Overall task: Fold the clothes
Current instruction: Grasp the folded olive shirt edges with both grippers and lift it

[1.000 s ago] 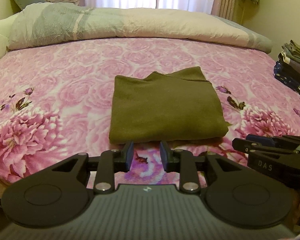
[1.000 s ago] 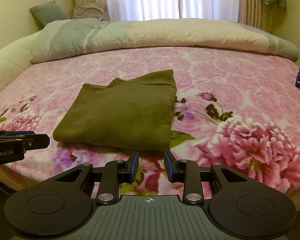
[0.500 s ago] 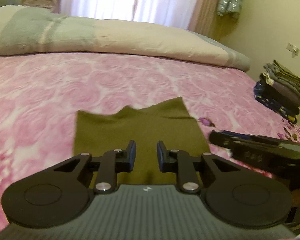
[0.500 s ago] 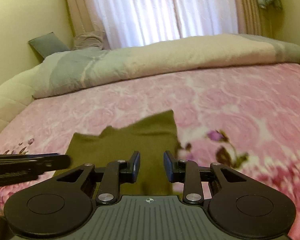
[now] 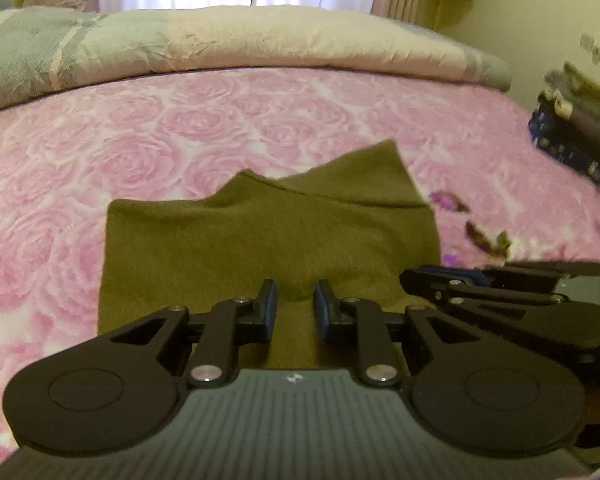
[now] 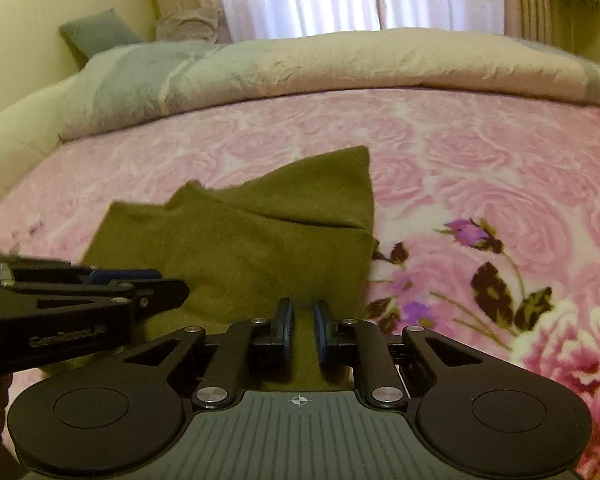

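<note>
An olive garment (image 5: 268, 248), already folded, lies flat on the pink bed (image 5: 180, 128); left gripper (image 5: 295, 305) opening, right gripper (image 6: 302, 322) closing, both empty above its near edge, should pinch every layer together.

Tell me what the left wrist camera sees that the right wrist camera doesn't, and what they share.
Only the left wrist view shows the stack of folded clothes at the bed's right edge. Only the right wrist view shows the grey pillow against the wall and the big pink flower print. Both show the olive garment folded on the pink bedspread, the rolled quilt, curtains, and both grippers over the garment's near edge.
</note>
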Demonstrator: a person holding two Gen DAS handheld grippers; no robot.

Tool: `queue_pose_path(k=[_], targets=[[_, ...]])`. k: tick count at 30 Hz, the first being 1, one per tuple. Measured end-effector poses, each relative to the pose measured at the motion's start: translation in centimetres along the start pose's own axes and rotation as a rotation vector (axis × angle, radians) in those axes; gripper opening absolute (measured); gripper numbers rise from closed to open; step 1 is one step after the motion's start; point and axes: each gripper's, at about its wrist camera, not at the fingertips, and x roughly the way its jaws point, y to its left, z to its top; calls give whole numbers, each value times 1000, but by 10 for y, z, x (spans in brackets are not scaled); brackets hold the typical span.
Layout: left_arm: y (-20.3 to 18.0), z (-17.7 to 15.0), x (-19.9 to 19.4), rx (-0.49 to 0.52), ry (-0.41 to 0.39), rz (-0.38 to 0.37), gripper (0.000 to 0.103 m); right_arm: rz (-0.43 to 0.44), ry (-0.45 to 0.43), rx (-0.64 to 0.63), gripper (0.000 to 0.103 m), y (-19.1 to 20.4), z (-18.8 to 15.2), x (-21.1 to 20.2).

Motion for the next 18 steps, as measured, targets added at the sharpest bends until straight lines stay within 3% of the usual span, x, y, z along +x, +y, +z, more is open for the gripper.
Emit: queue_pose_path(k=[1, 2, 3, 4, 5, 7, 10, 14, 17, 18], targets=[[6, 1, -9, -26, -12, -5, 21, 27, -1, 55, 15, -8, 2, -6], [11, 2, -18, -51, -23, -10, 29, 60, -4, 123, 16, -16, 3, -13], [21, 1, -27, -85, -36, -11, 37, 97, -9, 200, 33, -27, 2, -20], [37, -1, -35, -138, -43, -17, 38, 138, -14, 267, 77, -37, 0, -27], [54, -3, -43, -197, -47, -28, 38, 180, -22, 327, 90, -48, -2, -33], [91, -9, -48, -343, -31, -68, 38, 257, -12, 408, 90, -66, -6, -39], [136, -19, -43, -524, 18, -127, 38, 296, 57, 496, 90, -84, -9, -32], [165, -36, -19, -688, 82, -234, 38, 334, 113, 547, 90, -90, -8, -16], [170, -42, -2, -737, 109, -264, 38, 348, 145, 562, 88, -91, -4, -5], [170, -43, 3, -745, 113, -270, 38, 353, 156, 562, 82, -91, -2, -1]])
